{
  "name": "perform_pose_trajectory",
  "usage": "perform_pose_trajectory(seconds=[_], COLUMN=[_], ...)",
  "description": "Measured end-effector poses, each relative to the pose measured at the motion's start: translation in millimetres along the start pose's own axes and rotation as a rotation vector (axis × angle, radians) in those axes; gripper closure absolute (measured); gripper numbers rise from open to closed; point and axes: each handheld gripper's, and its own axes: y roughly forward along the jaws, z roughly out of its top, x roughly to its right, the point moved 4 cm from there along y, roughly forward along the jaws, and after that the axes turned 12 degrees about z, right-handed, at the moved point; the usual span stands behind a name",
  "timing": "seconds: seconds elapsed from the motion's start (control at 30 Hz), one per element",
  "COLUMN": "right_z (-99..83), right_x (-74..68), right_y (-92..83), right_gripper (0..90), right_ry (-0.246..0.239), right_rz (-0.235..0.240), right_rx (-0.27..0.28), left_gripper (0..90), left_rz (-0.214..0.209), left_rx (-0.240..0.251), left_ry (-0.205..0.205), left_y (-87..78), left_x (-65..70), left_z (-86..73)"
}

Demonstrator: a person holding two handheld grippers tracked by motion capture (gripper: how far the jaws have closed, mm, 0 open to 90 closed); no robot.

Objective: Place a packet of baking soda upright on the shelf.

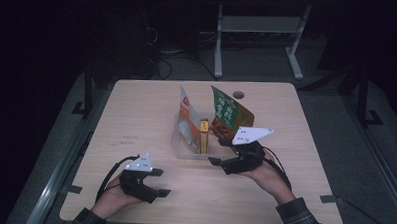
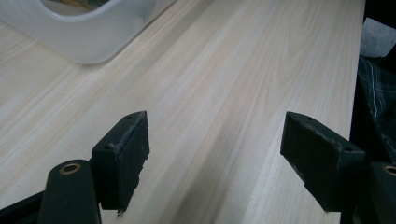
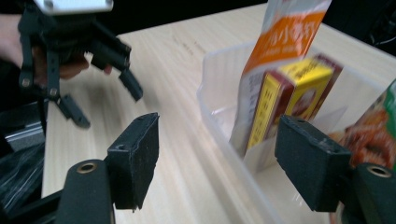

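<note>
At the lower left of the high view I see my left gripper (image 1: 156, 182) resting on the table (image 1: 135, 140), jaws apart and empty. Right of centre, my right gripper (image 1: 219, 152) stands apart too, empty, beside the clear bin (image 1: 178, 144) holding the yellow box (image 1: 204, 137) between two pouches.

The light wooden surface (image 1: 136, 115) occupies the frame centre. A round grommet hole (image 1: 238, 95) sits at its upper edge. A white metal frame (image 1: 259, 29) stands on the grey floor (image 1: 336, 122) behind.
</note>
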Motion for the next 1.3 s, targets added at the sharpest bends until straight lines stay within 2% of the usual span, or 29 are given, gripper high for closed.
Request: perform_pose_trajectory(seconds=[0.17,0.33,0.47,0.6,0.77,0.93,1.17,1.3], right_z=[-13.5,-36.1,-45.5,-58.2,-67.9,-73.0,-84.3,-87.3], right_x=[-8.6,-18.3,-20.4,-22.5,-25.9,-26.5,-26.0,-25.3], right_y=[-3.6,-7.4,-8.1,-10.2,-14.4,-18.1,-22.5,-24.3], right_gripper=[30.2,30.3,30.0,30.0,29.5,29.5,29.5,29.5], right_ry=[0.009,0.017,0.021,0.033,0.041,0.046,0.041,0.044], right_rz=[0.011,0.042,0.049,0.043,0.044,0.036,0.001,-0.001], right_rx=[-0.024,-0.045,-0.060,-0.077,-0.086,-0.088,-0.134,-0.136], left_gripper=[23.3,23.3,23.3,23.3,23.2,23.3,23.3,23.3], left_rz=[0.004,-0.006,-0.012,-0.020,-0.029,-0.034,-0.034,-0.037], left_rx=[0.023,0.005,-0.001,-0.009,-0.005,-0.009,-0.021,-0.031], left_ry=[-0.002,0.003,0.015,0.026,0.018,0.019,0.032,0.037], left_y=[-2.6,-5.8,-5.9,-6.6,-8.7,-9.5,-7.4,-7.3], left_x=[3.2,8.4,9.5,11.2,14.2,15.4,15.4,15.9], left_z=[-0.1,-6.5,-8.6,-10.5,-12.4,-13.5,-14.6,-14.3])
